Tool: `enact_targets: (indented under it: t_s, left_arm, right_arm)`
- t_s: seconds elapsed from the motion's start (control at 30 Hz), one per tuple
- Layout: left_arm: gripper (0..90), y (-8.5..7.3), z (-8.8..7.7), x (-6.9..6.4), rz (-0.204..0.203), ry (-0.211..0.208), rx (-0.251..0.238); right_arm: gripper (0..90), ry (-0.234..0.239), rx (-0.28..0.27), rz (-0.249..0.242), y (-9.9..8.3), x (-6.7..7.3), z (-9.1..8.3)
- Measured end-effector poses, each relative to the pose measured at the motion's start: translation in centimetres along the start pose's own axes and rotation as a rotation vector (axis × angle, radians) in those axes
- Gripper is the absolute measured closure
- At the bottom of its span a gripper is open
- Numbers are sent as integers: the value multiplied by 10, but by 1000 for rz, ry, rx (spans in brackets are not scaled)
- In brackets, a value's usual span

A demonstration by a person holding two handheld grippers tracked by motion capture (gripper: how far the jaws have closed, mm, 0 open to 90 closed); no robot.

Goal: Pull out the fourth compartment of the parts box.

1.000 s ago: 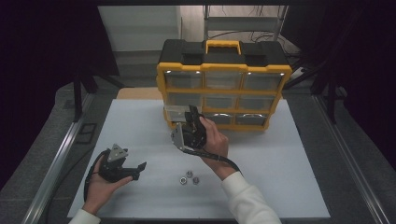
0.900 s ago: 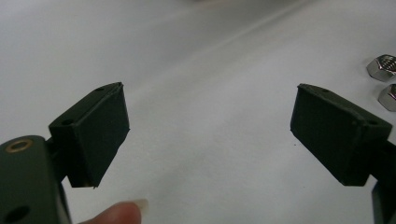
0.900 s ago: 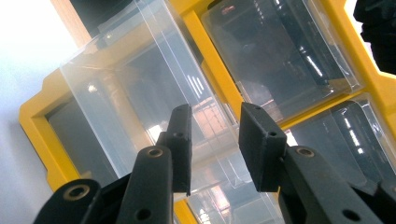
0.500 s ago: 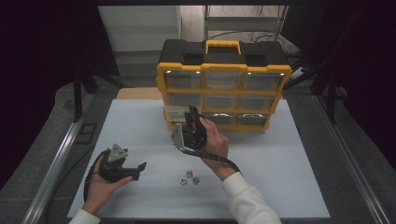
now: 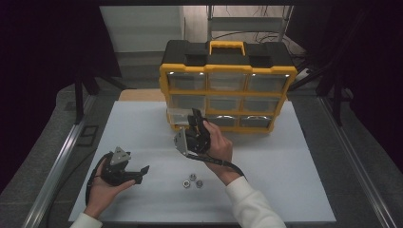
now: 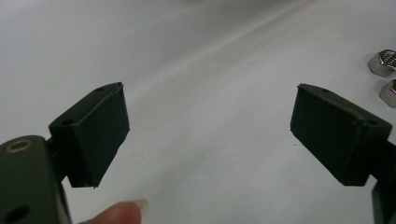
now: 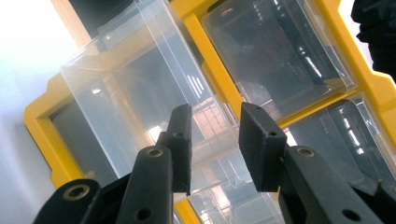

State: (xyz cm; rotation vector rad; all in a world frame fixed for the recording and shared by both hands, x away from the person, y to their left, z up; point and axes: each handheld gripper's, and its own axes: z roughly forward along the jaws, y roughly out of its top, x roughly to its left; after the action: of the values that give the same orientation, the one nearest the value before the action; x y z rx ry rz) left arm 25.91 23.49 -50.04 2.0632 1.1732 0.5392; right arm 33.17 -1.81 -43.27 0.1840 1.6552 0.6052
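At the organizer's (image 5: 228, 90) bottom-left, the right gripper (image 5: 195, 121) pinches a clear drawer's (image 7: 140, 93) handle. Nuts (image 5: 192, 180) lie near; the left gripper (image 5: 138, 172) rests wide open, empty, at left.

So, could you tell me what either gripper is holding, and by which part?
The left gripper holds nothing. The right gripper straddles the pulled-out clear drawer's front lip; whether its pads press it cannot be told.

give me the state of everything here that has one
left gripper: open, empty, held low over the table
right gripper: partly open at the drawer's front, grip unclear
bottom-left drawer: pulled partway out
other drawers: pushed in
nuts: loose on the table
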Motion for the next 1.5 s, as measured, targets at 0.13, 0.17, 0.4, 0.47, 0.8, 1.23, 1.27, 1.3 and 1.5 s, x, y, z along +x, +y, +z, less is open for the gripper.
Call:
enact_targets:
  t_s: [0.13, 0.17, 0.4, 0.47, 0.8, 1.23, 1.27, 1.3, 1.5]
  left_arm:
    - [124, 0, 1, 0, 2, -1, 3]
    - [124, 0, 1, 0, 2, -1, 4]
    - [124, -1, 2, 0, 4, -3, 11]
    - [125, -1, 2, -1, 6, -2, 17]
    - [127, -1, 3, 0, 2, 2, 21]
    - [126, -1, 4, 0, 4, 1, 28]
    - [126, -2, 4, 0, 4, 1, 29]
    - [126, -2, 4, 0, 4, 1, 29]
    - [126, -2, 4, 0, 5, 1, 29]
  right_arm:
    - [663, 2, -2, 1, 0, 0, 0]
    - [663, 1, -2, 1, 0, 0, -1]
    - [662, -3, -4, 2, 0, 1, -3]
    - [662, 0, -6, 3, 0, 1, -3]
    - [662, -1, -5, -1, 1, 1, -4]
    - [662, -1, -7, 1, 0, 1, -6]
    - [662, -1, -7, 1, 0, 1, -6]
    - [662, 0, -7, 3, 0, 1, -6]
    - [662, -2, -6, 1, 0, 1, -7]
